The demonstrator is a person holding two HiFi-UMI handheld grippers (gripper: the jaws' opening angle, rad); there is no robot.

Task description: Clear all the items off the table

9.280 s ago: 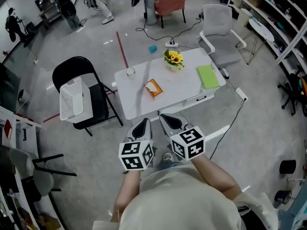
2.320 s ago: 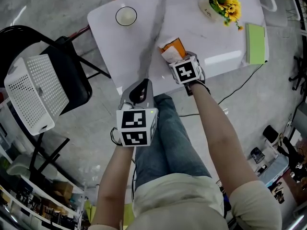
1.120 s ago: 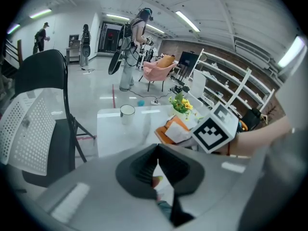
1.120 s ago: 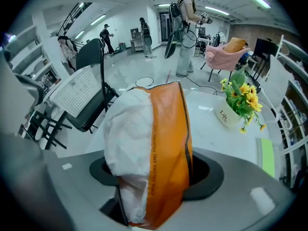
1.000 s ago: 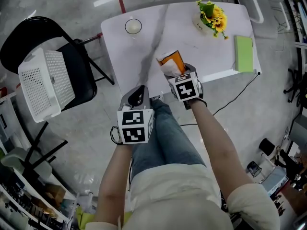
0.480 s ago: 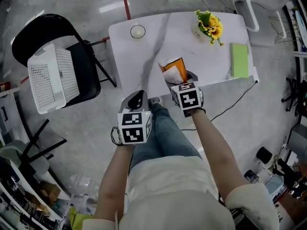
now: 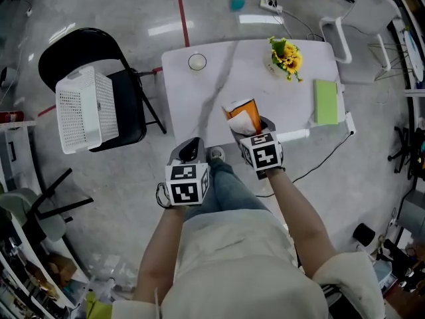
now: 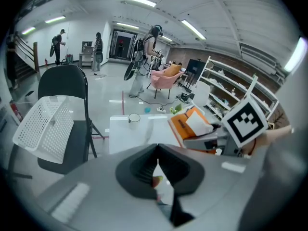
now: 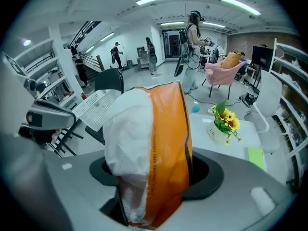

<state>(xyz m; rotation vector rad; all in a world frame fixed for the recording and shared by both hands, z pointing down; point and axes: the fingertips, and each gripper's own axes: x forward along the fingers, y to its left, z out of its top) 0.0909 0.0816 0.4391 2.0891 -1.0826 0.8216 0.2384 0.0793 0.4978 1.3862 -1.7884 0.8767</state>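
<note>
An orange and white tissue pack [image 7: 242, 113] is clamped in my right gripper [image 7: 255, 127], lifted above the near edge of the white table [image 7: 192, 105]. In the right gripper view the tissue pack [image 9: 154, 153] fills the jaws and hides the fingertips. On the table stand a white cup [image 7: 197, 62], a pot of yellow flowers [image 7: 284, 54] and a green notebook [image 7: 326, 102]. My left gripper [image 7: 190, 151] hangs off the table's near left corner, over the person's leg. Its jaws meet in the left gripper view [image 8: 156, 153], with nothing between them.
A white perforated basket [image 7: 86, 108] rests on a black folding chair [image 7: 126, 111] left of the table. A white office chair [image 7: 362, 15] stands at the far right. A cable [image 7: 332, 155] runs over the floor on the right. Several people stand far off in the room.
Both grippers have risen, the right one carrying the tissue pack up from the tabletop. The table and chair look smaller and farther below than before.
</note>
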